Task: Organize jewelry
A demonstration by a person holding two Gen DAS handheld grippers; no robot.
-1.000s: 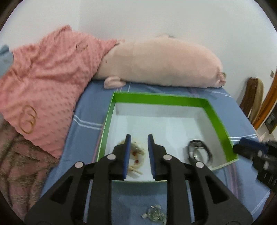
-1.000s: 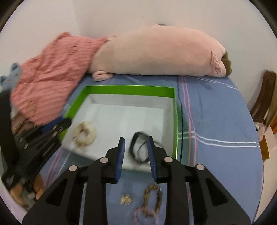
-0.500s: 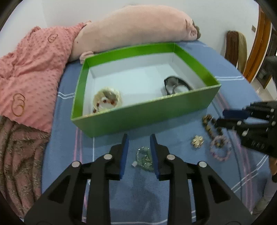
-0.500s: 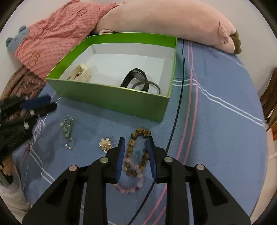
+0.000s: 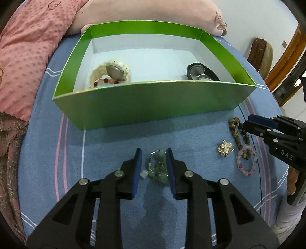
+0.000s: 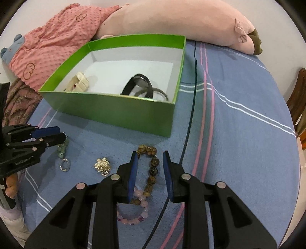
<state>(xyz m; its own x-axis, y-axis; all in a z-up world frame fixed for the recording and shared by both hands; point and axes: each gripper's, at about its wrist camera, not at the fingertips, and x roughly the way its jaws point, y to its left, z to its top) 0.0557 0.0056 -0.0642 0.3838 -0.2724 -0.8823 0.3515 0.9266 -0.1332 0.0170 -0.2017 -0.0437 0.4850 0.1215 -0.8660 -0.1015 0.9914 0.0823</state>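
A green box (image 5: 153, 103) (image 6: 118, 113) with a white floor stands on the blue bedsheet. It holds a cream bracelet (image 5: 110, 73) (image 6: 80, 84) and black watches (image 5: 202, 73) (image 6: 141, 88). My left gripper (image 5: 154, 153) (image 6: 55, 135) is open, its fingers on either side of a pale green bead bracelet (image 5: 157, 168) (image 6: 62, 151) on the sheet. My right gripper (image 6: 149, 155) (image 5: 250, 120) is open over a brown bead bracelet (image 6: 151, 170) (image 5: 239, 134). A pink bead bracelet (image 6: 137, 214) (image 5: 246, 162) and a gold flower brooch (image 6: 102, 165) (image 5: 225, 148) lie beside it.
A long pink plush pig (image 6: 172, 21) (image 5: 153, 11) lies behind the box. A pink dotted blanket (image 6: 53, 44) (image 5: 24, 57) is heaped at the left. Wooden furniture (image 5: 260, 55) stands past the bed's right edge.
Both grippers have pulled back from over the box and come down low to the sheet. The left one now straddles the green bracelet, the right one the brown bracelet.
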